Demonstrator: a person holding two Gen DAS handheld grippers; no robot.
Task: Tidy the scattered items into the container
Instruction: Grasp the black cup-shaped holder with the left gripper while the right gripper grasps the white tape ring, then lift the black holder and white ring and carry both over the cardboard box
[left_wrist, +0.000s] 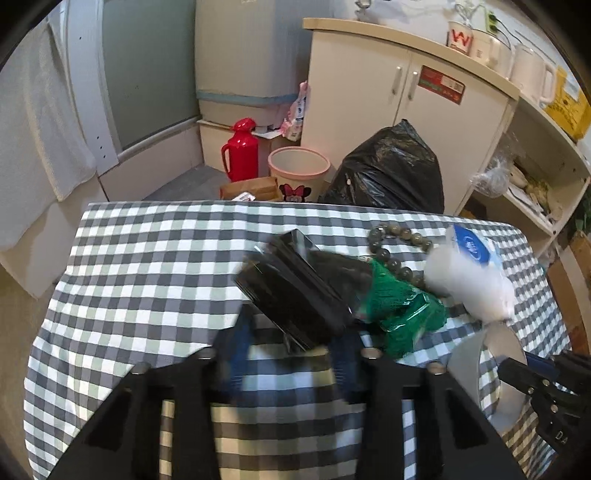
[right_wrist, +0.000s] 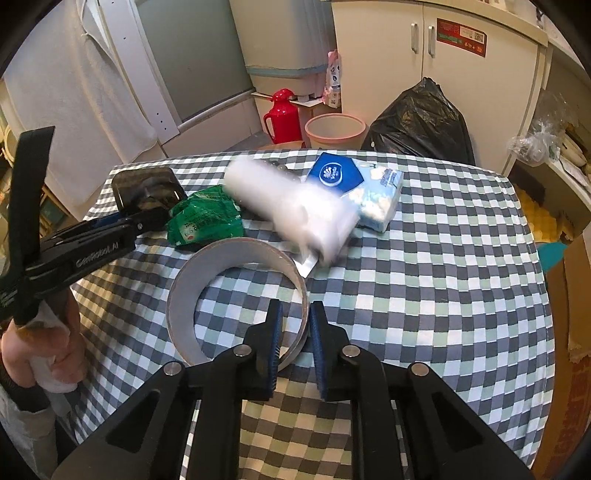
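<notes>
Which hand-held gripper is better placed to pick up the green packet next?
Left. The left hand-held gripper holds the black container right beside the green packet, but is occupied; the right hand-held gripper straddles the tape roll wall.

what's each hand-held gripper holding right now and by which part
Left hand-held gripper: the black container, by its near edge. Right hand-held gripper: the tape roll, pinched across its near wall.

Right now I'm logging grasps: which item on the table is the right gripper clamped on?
The tape roll: the right gripper pinches its wall, unlike the loose green packet and tissue pack.
</notes>
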